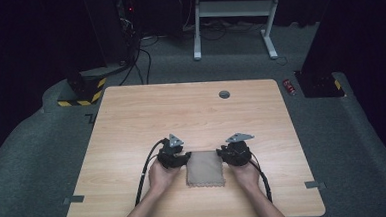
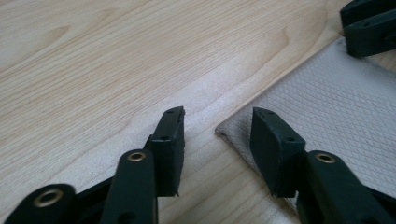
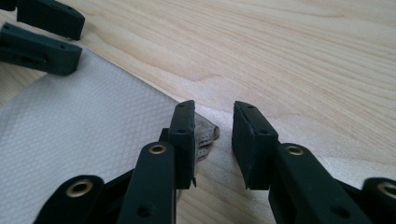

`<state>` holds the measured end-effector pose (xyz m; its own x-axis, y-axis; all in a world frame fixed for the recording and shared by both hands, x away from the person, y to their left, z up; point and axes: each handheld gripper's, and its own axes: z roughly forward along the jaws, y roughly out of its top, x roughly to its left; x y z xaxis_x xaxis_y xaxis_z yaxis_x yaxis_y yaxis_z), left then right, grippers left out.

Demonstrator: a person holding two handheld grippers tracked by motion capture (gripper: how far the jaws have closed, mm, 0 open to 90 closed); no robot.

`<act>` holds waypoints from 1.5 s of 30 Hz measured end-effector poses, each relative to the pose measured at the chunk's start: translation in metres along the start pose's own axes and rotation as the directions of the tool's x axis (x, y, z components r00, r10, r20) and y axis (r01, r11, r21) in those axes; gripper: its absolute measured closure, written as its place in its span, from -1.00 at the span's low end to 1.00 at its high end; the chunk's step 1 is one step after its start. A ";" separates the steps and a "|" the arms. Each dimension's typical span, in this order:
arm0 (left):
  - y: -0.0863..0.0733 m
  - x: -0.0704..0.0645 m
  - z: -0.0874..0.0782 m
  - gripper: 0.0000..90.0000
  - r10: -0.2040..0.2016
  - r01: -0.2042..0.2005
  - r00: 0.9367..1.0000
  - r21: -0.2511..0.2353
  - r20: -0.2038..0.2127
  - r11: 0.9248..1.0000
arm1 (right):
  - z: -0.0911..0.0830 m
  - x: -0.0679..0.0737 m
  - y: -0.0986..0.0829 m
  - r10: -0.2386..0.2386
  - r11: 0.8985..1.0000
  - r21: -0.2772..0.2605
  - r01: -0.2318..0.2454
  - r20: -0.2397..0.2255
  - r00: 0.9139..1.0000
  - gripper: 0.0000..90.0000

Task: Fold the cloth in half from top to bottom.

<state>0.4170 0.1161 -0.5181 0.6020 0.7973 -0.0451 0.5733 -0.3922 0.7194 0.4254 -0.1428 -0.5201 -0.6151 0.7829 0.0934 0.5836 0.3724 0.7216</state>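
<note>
Both grippers, left gripper [image 1: 182, 158] and right gripper [image 1: 225, 154], sit released at the folded cloth's [image 1: 205, 168] far corners, seemingly lining up a pinch to unfold it.

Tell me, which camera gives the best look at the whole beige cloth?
The high view: there the beige cloth lies flat and whole on the wooden table, between the left gripper and the right gripper. Each gripper view shows one corner and the diamond weave up close, between open jaws.
</note>
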 end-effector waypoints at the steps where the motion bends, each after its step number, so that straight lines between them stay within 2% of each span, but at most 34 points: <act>1: 0.002 0.001 0.000 0.28 0.007 -0.007 1.000 0.010 0.011 1.000 | 0.000 0.000 0.000 -0.003 1.000 -0.002 0.003 -0.003 1.000 0.57; 6: 0.010 0.004 0.003 0.62 0.002 -0.005 0.998 0.051 0.064 0.999 | 0.003 0.002 0.003 -0.041 0.999 0.006 0.042 -0.027 0.999 0.89; 9: 0.012 0.005 0.004 0.85 -0.020 0.014 0.996 0.060 0.092 0.998 | 0.003 0.002 0.005 -0.049 0.999 0.013 0.049 -0.025 0.998 0.96; 11: 0.014 0.006 0.005 0.96 -0.002 -0.005 0.996 0.069 0.092 0.998 | 0.004 0.001 0.006 -0.056 0.998 0.014 0.056 -0.025 0.998 0.97; 13: 0.016 0.008 0.006 0.98 0.000 -0.006 0.996 0.069 0.092 0.998 | 0.004 0.000 0.008 -0.055 0.998 0.013 0.055 -0.019 0.998 0.97; 15: 0.017 0.012 0.007 0.98 -0.020 0.013 0.995 0.067 0.099 0.998 | 0.005 -0.001 0.012 -0.056 0.998 0.011 0.057 -0.013 0.998 0.97; 17: 0.020 0.016 0.008 0.98 -0.022 0.016 0.995 0.060 0.098 0.998 | 0.006 -0.001 0.016 -0.059 0.998 0.012 0.059 -0.005 0.998 0.98; 21: 0.025 0.023 0.010 0.98 -0.035 0.033 0.995 0.024 0.091 0.999 | 0.010 -0.003 0.025 -0.053 0.999 0.009 0.053 0.016 0.998 0.98; 24: 0.023 0.031 0.014 0.98 -0.075 0.074 0.992 0.010 0.105 0.997 | 0.016 -0.005 0.030 -0.045 0.999 0.014 0.044 0.030 0.999 0.97; 28: 0.020 0.037 0.018 0.97 -0.079 0.078 0.991 0.007 0.108 0.997 | 0.026 -0.005 0.032 -0.038 0.999 0.030 0.037 0.041 0.998 0.95; 31: 0.020 0.037 0.016 0.87 -0.086 0.086 0.991 0.004 0.099 0.996 | 0.027 -0.006 0.032 -0.038 0.999 0.028 0.037 0.047 0.998 0.76; 33: 0.021 0.037 0.012 0.64 -0.103 0.103 0.988 0.001 0.112 0.995 | 0.024 -0.008 0.031 -0.029 0.999 0.022 0.028 0.040 0.999 0.62; 34: 0.021 0.035 0.008 0.54 -0.099 0.099 0.988 0.000 0.117 0.995 | 0.022 -0.008 0.031 -0.023 1.000 0.011 0.023 0.039 0.999 0.59; 36: 0.019 0.029 -0.001 0.33 -0.079 0.081 0.990 -0.013 0.120 0.997 | 0.016 -0.008 0.029 -0.019 1.000 -0.005 0.019 0.034 0.999 0.52; 38: 0.014 0.020 -0.012 0.21 -0.050 0.053 0.992 -0.027 0.119 0.998 | 0.011 -0.008 0.027 -0.024 1.000 -0.012 0.024 0.030 0.999 0.49; 41: 0.002 0.008 -0.023 0.12 -0.010 0.012 0.994 -0.023 0.109 1.000 | 0.002 -0.011 0.021 -0.026 1.000 -0.016 0.027 0.034 0.999 0.48; 45: -0.013 -0.004 -0.030 0.07 0.027 -0.028 0.993 -0.001 0.113 1.000 | -0.007 -0.015 0.014 -0.008 1.000 -0.020 0.009 0.046 0.999 0.47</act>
<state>0.3904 0.1319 -0.5063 0.6765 0.7291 -0.1035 0.5561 -0.4137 0.7208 0.4391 -0.1533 -0.5063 -0.5946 0.8020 0.0561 0.5672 0.3690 0.7363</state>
